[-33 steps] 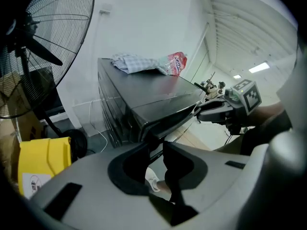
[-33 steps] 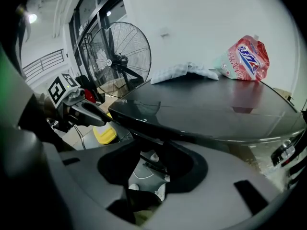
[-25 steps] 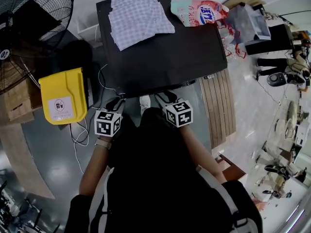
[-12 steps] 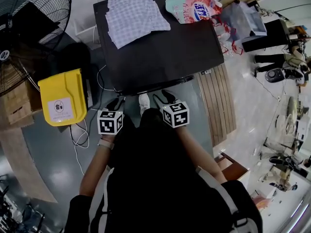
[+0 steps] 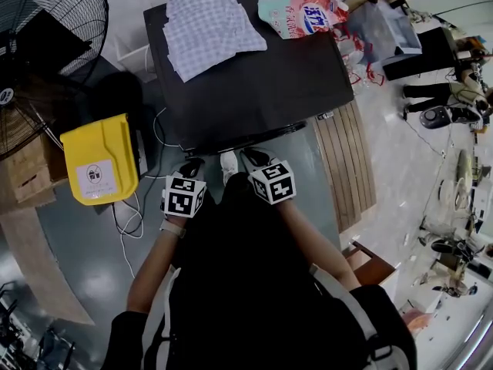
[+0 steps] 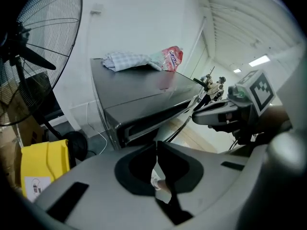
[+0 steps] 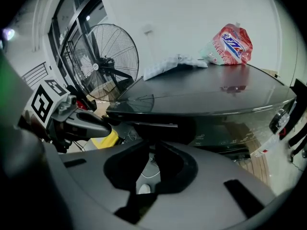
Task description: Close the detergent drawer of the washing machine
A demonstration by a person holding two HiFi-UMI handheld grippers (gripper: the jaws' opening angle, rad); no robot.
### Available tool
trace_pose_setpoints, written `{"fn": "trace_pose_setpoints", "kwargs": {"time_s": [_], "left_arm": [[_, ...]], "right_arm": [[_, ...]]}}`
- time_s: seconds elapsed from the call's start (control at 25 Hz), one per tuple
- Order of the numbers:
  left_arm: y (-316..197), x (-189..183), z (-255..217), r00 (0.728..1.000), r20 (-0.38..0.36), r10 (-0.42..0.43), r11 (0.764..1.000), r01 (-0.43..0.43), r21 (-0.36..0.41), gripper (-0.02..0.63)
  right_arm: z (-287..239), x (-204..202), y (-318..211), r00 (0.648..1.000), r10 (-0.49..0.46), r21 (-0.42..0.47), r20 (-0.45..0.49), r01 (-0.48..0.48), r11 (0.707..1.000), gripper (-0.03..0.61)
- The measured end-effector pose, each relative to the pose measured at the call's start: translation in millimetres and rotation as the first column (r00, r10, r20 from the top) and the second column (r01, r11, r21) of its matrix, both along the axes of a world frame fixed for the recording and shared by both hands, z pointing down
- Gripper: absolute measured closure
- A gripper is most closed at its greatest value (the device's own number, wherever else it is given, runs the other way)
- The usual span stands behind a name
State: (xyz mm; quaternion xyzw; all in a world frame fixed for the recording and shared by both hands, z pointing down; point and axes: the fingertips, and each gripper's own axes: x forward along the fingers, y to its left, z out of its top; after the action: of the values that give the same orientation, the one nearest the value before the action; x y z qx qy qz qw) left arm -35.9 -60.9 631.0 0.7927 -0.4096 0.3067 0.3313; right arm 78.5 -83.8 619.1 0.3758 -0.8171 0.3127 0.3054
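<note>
Drawer just ahead of left tongs and right tongs, both just closed together, empty.

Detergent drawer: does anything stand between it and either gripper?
Nothing visible does. The jaws of the left gripper and right gripper have just been closing on nothing; in each gripper view the detergent drawer lies straight ahead with only air between. The checked shirt and detergent pouch lie on the washing machine's top, away from it.

Glossy washer, matt cloth
Washer top smooth, dark, mirror-like; cloth woven, checked; bag shiny plastic film; bin smooth yellow plastic; slats bare wood.
</note>
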Motion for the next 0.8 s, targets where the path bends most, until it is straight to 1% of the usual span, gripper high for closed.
{"fn": "trace_pose_setpoints", "kwargs": {"time_s": [0.12, 0.24, 0.44, 0.8], "left_arm": [[0, 7, 2, 1.000, -0.002, 0.025, 1.000, -0.025, -0.014, 0.601], [0, 10, 2, 0.999, -0.016, 0.037, 0.999, -0.037, -0.033, 0.601], [-4, 12, 5, 0.999, -0.043, 0.028, 0.998, -0.031, -0.056, 0.603], [-7, 18, 14, 0.997, -0.076, 0.028, 0.992, -0.037, -0.122, 0.603]], "right_arm": [[-1, -1, -5, 1.000, -0.004, 0.004, -0.006, 0.004, 1.000, 0.532], [0, -2, -7, 1.000, -0.016, -0.020, -0.009, 0.016, 1.000, 0.538], [4, -5, -12, 0.999, -0.037, -0.052, -0.010, 0.037, 0.998, 0.552], [13, -13, -15, 0.993, -0.118, -0.124, -0.007, 0.117, 0.985, 0.562]]}}
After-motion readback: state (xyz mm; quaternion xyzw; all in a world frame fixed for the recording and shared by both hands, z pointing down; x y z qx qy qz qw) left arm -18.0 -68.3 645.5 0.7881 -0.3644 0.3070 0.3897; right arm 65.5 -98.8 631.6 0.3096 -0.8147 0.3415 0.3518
